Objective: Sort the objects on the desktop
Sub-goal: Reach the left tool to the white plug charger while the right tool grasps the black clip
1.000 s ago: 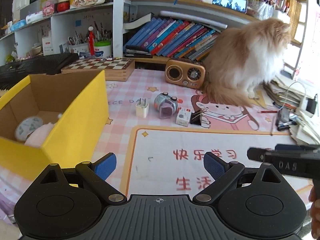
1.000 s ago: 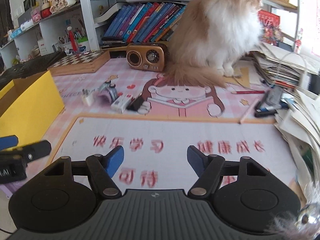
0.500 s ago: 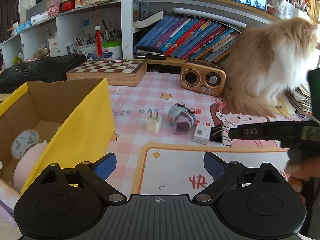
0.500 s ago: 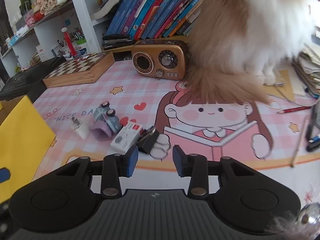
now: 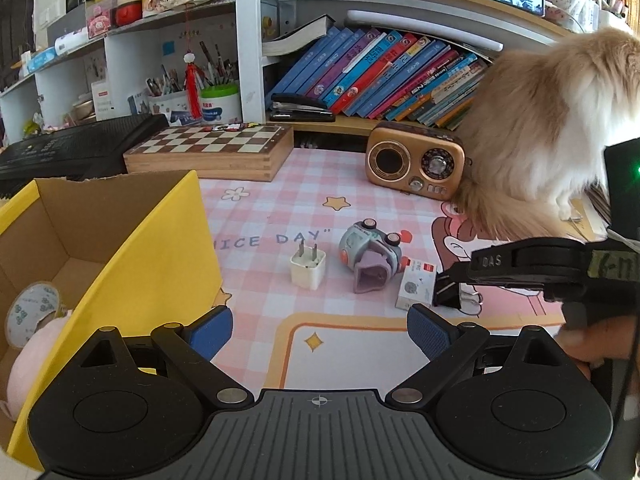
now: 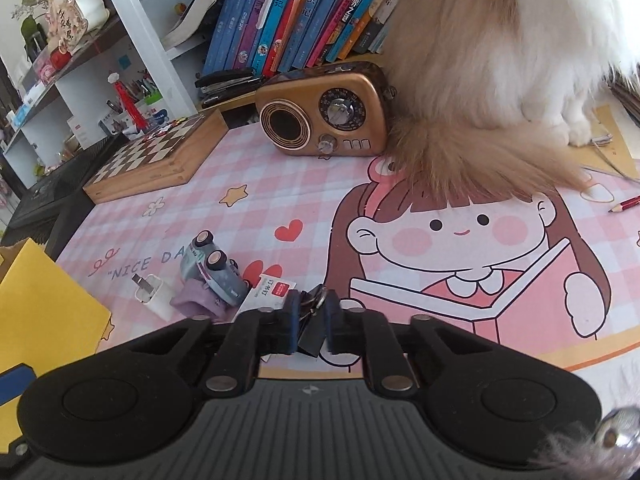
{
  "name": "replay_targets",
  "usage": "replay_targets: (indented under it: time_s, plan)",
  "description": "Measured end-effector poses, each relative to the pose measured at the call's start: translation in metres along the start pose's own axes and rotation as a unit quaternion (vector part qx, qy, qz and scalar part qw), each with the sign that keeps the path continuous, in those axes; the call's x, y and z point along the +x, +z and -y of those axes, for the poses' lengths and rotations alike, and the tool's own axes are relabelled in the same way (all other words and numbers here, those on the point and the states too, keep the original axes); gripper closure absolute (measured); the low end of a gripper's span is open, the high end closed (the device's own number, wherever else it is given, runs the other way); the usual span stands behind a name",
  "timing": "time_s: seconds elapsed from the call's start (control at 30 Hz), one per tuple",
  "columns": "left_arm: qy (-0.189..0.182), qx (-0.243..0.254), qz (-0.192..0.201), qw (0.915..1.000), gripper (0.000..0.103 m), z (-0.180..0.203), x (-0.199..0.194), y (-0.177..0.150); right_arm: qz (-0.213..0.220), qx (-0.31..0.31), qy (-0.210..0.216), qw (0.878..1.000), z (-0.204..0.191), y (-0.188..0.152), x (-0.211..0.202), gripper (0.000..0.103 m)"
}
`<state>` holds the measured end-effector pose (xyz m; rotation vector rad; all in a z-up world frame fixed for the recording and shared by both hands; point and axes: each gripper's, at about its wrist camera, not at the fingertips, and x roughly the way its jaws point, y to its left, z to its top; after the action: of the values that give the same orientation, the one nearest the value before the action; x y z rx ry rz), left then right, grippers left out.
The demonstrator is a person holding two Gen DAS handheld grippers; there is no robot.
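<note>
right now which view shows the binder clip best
The right wrist view: the binder clip sits close up between the right gripper's fingers, its black body and wire handles visible. In the left wrist view the clip is small and partly hidden behind that gripper.

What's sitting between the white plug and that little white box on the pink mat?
The toy car, tipped over, lies between the white plug and the small white box. Both views show it; the right claw is closed on the black binder clip beside the box.
</note>
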<state>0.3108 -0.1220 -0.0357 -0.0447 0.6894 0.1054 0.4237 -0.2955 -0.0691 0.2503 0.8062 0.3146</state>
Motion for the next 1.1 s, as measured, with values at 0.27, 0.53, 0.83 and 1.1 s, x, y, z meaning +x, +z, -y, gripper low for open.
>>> replay_targets:
  time_s: [0.27, 0.53, 0.83, 1.1]
  plan:
    - [0.008, -0.021, -0.003, 0.9997, 0.008, 0.006, 0.027, 0.009, 0.029, -0.029, 0.013, 0.999, -0.001, 0.005, -0.018, 0.101]
    - [0.053, -0.084, -0.020, 0.9949, 0.034, -0.006, 0.073, 0.021, 0.034, -0.040, 0.017, 0.998, 0.010, 0.008, -0.040, 0.101]
    - [0.063, -0.073, -0.021, 0.9951, 0.056, -0.005, 0.109, 0.023, 0.025, -0.048, 0.024, 0.998, 0.015, -0.001, -0.057, 0.101]
    - [0.066, -0.045, -0.027, 0.9964, 0.074, 0.002, 0.118, 0.022, 0.012, -0.045, 0.021, 0.999, 0.021, -0.011, -0.064, 0.101]
